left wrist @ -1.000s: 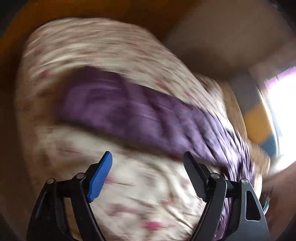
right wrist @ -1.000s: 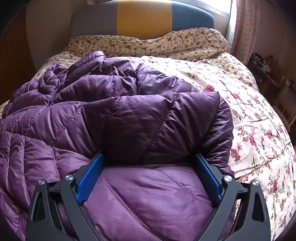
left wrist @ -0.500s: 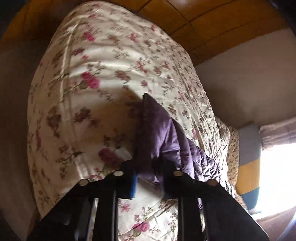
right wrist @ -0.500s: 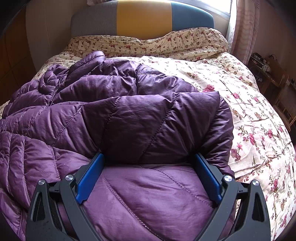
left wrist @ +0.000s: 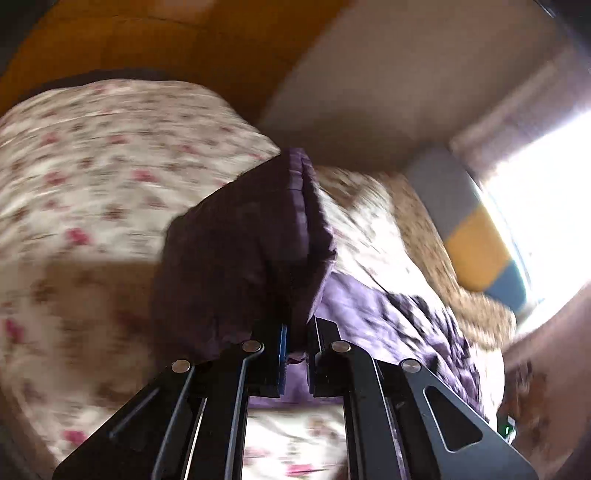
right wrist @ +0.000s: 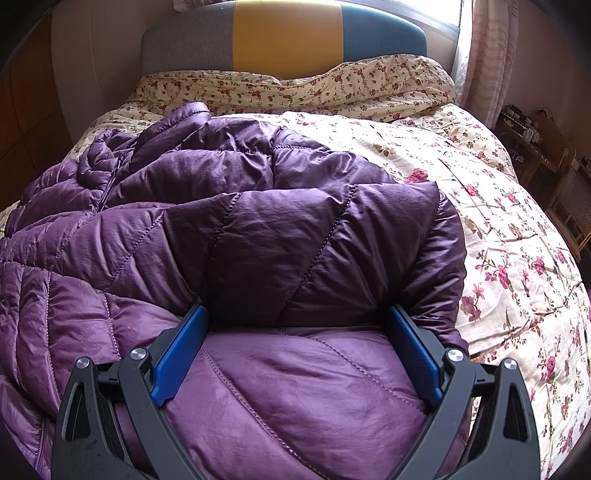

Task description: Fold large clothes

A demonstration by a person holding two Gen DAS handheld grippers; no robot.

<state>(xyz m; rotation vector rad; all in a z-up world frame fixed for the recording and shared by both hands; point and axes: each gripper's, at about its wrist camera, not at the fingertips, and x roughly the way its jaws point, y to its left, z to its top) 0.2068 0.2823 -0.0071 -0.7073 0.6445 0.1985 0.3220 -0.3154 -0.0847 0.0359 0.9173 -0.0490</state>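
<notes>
- My left gripper (left wrist: 295,347) is sitting at the bottom centre of the left wrist view, its jaws pinched nearly together on a flap of the purple jacket (left wrist: 251,236), with only that fold of cloth between the pads.
- The flap is standing up from my left jaws toward the middle of the frame, dark on its near face, with a stitched edge running up its right side.
- More of the jacket is trailing off to the lower right of that view, lighter in colour and blurred.
- Around the flap the floral bedspread (left wrist: 110,177) is filling the left half and the bottom of the frame, all of it smeared by blur.
- At the right edge of that view I am seeing a headboard (left wrist: 476,251) in grey, yellow and blue beside a bright window.
- My right gripper (right wrist: 295,343) is showing at the bottom of the right wrist view with its jaws spread wide, the blue pads well apart.
- A puffy quilted fold of the jacket (right wrist: 258,240) is lying between those pads; whether they are pressing on it I cannot tell.
- In that view the jacket is covering the left and centre of the frame, with its zipper and collar bunched at the upper left.
- The bedspread (right wrist: 517,240) is lying bare on the right, and the headboard (right wrist: 288,33) is running across the top.
</notes>
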